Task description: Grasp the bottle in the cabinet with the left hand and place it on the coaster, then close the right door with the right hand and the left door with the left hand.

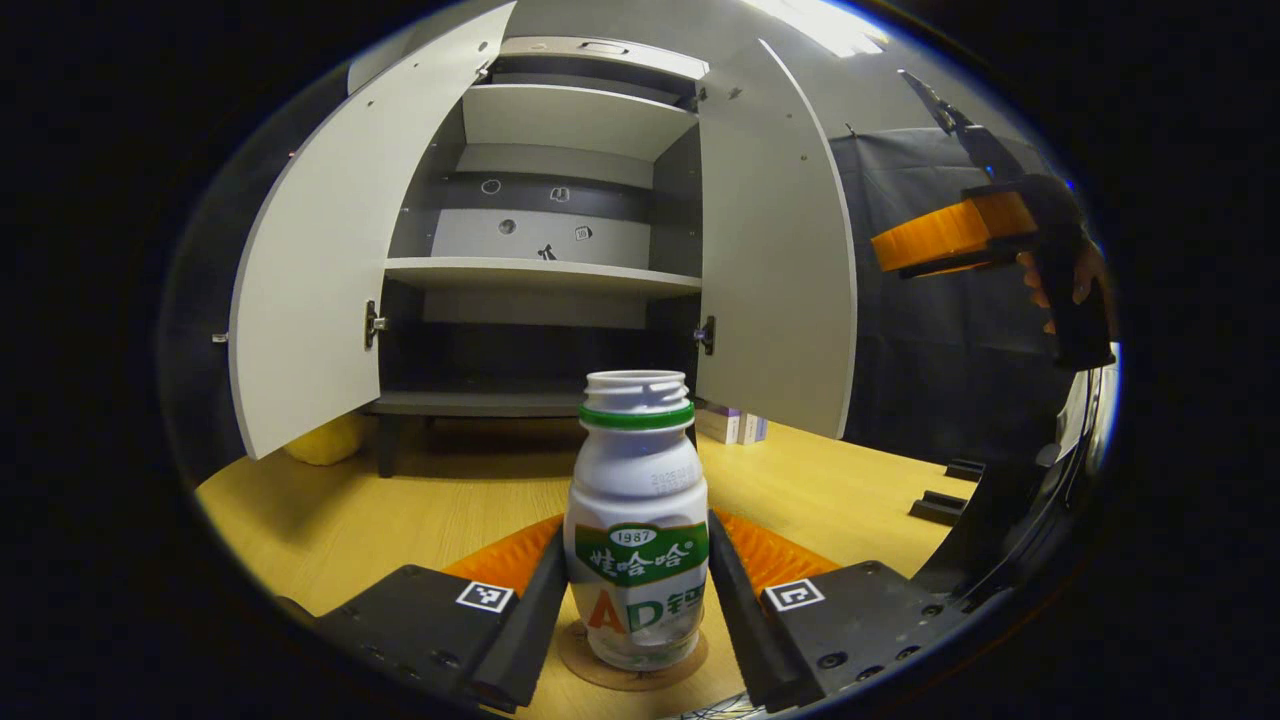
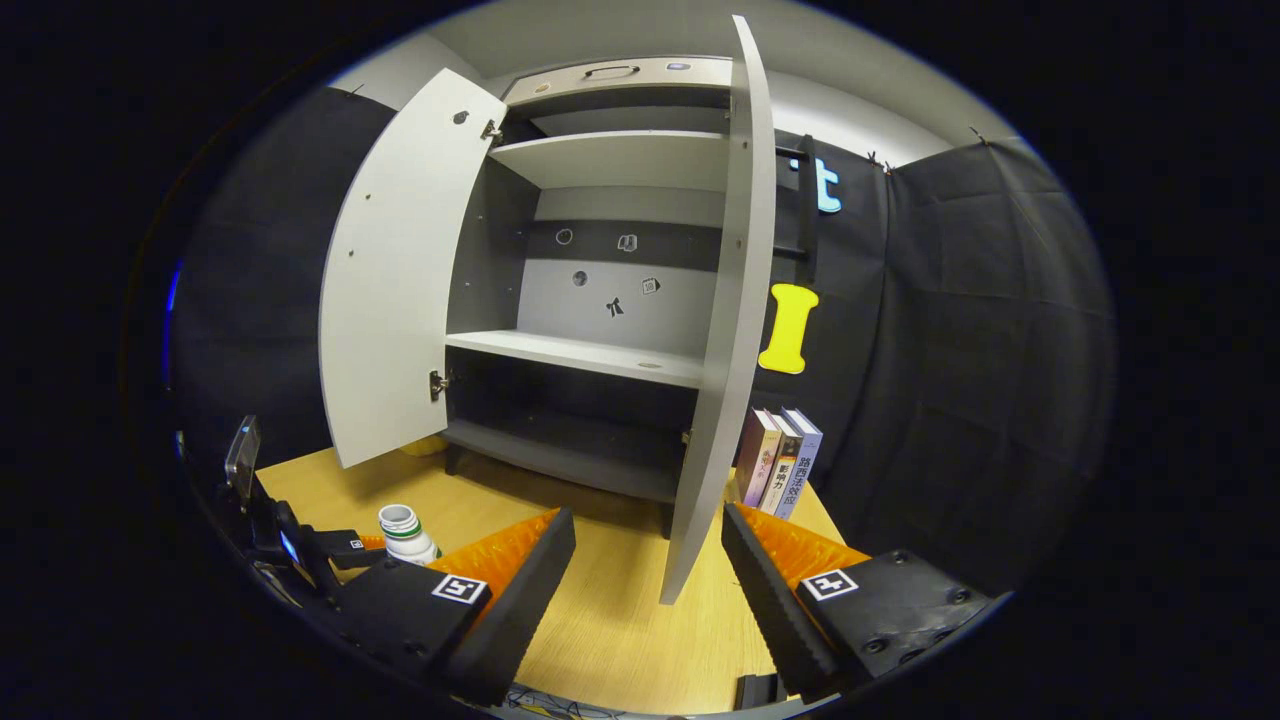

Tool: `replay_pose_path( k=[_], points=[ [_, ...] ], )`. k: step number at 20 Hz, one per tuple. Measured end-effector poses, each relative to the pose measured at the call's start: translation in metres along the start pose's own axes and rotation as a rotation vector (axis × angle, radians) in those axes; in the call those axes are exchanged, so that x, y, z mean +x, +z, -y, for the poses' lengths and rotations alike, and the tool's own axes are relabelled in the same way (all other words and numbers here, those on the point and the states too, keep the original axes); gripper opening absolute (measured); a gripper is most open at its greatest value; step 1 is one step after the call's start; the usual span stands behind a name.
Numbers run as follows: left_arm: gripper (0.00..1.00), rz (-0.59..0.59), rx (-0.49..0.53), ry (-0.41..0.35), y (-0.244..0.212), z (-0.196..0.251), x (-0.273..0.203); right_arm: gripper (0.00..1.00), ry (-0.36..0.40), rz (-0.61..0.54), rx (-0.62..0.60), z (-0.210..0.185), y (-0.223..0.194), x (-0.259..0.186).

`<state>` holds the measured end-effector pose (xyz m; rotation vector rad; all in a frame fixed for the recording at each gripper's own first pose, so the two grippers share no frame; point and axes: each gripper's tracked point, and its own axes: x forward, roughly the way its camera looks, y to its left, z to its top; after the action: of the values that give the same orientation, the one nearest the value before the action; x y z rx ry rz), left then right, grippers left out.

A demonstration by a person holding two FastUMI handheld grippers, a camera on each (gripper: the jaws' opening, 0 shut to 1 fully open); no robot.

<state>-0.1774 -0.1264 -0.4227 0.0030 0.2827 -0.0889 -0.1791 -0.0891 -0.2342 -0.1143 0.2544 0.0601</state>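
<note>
We see a wooden table (image 1: 420, 500), black cloth walls, cabinet (image 2: 600, 300) doors both open. Bottle (image 1: 636, 520) upright on coaster (image 1: 632, 668) between left gripper (image 1: 636, 590) fingers, contact unclear. Right gripper (image 2: 648, 570) spread wide, empty, straddling right door (image 2: 720, 340) edge.

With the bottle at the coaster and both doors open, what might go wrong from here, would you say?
1. The bottle is tall and uncapped; pulling the left gripper back crookedly may tip it off the coaster.
2. The right door stands edge-on before the right gripper; its fingers may slip past the edge.
</note>
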Motion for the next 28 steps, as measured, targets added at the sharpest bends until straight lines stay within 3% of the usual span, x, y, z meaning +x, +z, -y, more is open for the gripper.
replay_pose_path(
  k=[7, 9, 15, 21, 28],
  points=[
    [0.81, 0.012, 0.028, 0.001, 0.003, 0.004, 0.001, 0.98, 0.005, -0.002, -0.009, 0.009, 0.002, -0.005],
    [0.97, 0.014, 0.036, -0.004, 0.008, 0.007, 0.0, 0.98, 0.005, -0.01, -0.004, 0.013, 0.0, -0.007],
    [0.97, 0.064, 0.062, 0.042, 0.047, 0.006, 0.0, 0.98, 0.01, 0.007, 0.008, 0.018, 0.011, -0.019],
    [0.97, 0.141, 0.084, 0.046, 0.123, 0.009, -0.002, 0.98, 0.032, 0.033, 0.039, 0.023, 0.038, -0.038],
    [0.97, 0.182, 0.041, 0.05, 0.203, 0.009, -0.008, 0.98, 0.072, 0.086, 0.054, 0.02, 0.085, -0.053]
  ],
)
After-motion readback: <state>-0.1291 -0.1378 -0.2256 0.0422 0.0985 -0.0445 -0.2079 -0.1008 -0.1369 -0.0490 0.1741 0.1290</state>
